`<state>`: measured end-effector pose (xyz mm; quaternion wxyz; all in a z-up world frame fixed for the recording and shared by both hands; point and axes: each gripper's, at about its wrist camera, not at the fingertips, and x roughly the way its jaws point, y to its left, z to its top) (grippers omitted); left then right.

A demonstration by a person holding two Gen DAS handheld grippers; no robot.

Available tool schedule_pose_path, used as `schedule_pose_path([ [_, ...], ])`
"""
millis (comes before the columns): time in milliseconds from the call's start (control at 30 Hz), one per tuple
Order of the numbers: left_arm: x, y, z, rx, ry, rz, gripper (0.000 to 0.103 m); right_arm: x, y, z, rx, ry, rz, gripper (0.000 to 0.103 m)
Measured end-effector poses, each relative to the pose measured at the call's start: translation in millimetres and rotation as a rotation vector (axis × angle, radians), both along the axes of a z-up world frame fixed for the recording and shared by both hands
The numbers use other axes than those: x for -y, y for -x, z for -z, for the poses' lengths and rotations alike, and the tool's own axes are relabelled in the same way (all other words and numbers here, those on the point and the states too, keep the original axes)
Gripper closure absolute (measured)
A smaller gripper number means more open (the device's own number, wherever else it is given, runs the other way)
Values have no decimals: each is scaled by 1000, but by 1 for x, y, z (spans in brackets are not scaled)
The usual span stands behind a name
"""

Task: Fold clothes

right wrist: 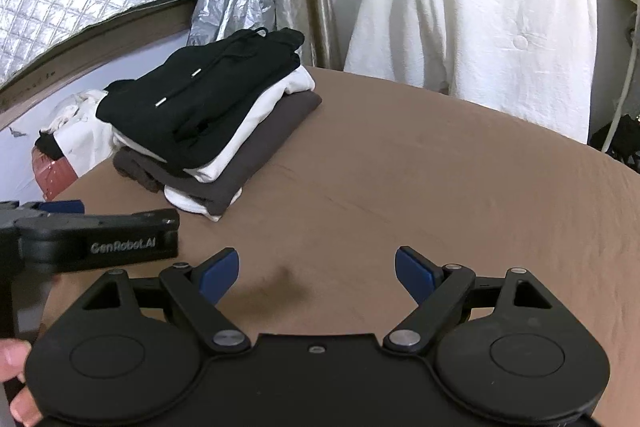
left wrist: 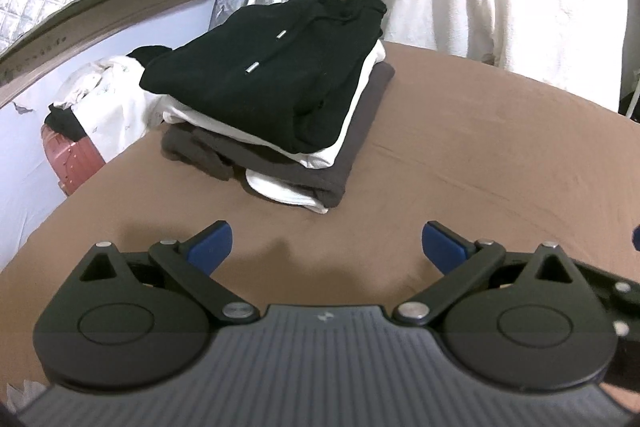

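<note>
- The brown surface (left wrist: 460, 163) is carrying a folded stack (left wrist: 276, 115) at its far left; nothing unfolded is lying before you.
- The stack is looking soft and floppy; you are best lifting it from beneath its edges.
- You are holding the left gripper (left wrist: 326, 247) and right gripper (right wrist: 317, 273) spread wide, empty.
- Only the right wrist view is showing your hand (right wrist: 16, 383).

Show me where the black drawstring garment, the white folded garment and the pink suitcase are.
black drawstring garment (left wrist: 260, 83), left wrist view, its flat top face.
white folded garment (right wrist: 240, 137), right wrist view, its exposed side edge.
pink suitcase (left wrist: 70, 159), left wrist view, its ribbed shell.
</note>
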<state>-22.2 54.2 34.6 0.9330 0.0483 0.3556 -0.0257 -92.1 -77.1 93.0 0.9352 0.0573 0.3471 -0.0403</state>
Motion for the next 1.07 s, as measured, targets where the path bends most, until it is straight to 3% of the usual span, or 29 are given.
schedule_pose_path([
  [500,0,-5,6,-36,-1,-7,0,-9,4,-1,27,14,-43,14],
  [1067,7,-3,6,-3,-91,-23,0,-11,2,5,20,-11,-41,14],
])
